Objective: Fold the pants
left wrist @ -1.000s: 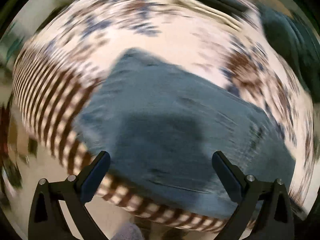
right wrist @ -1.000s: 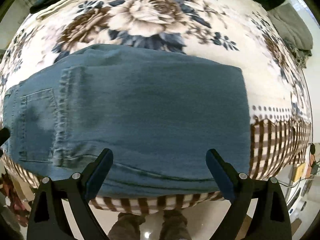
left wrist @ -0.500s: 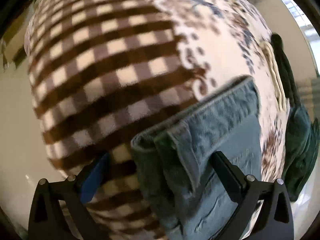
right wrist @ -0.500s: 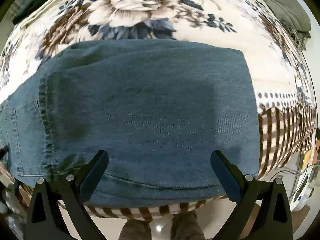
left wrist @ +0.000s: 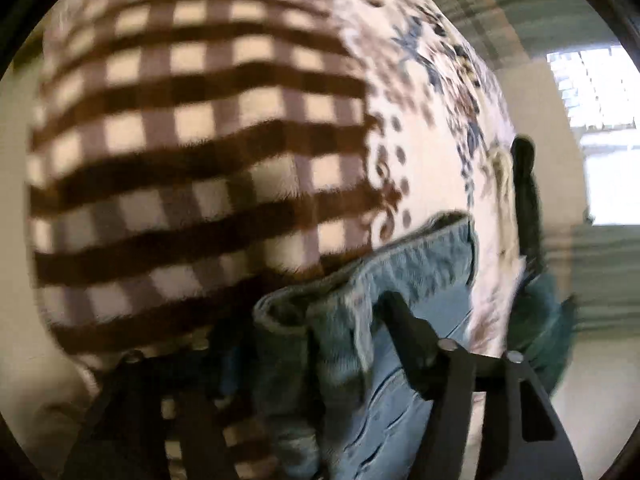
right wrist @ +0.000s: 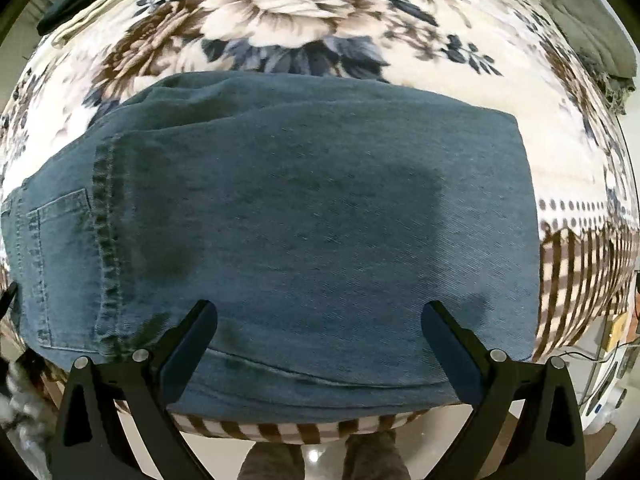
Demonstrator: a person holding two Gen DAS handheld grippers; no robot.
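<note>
Left claw (left wrist: 308,320) narrowed around denim, right claw (right wrist: 320,328) spread wide.

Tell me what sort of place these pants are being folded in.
Probably a home or a staged home-like room: the jeans lie on a surface draped with a floral, checked-edge blanket, other folded clothes sit along its far edge, and a bright window shows beyond.

blue denim jeans (right wrist: 304,232) lay folded flat into a broad rectangle, spread across the surface and reaching its near edge. stitched seam ran down the left part, with a back pocket (right wrist: 56,264) beyond it at the far left. right edge was straight and even. from the left wrist view, the jeans (left wrist: 404,280) showed a stacked, layered end, blurred.
</note>
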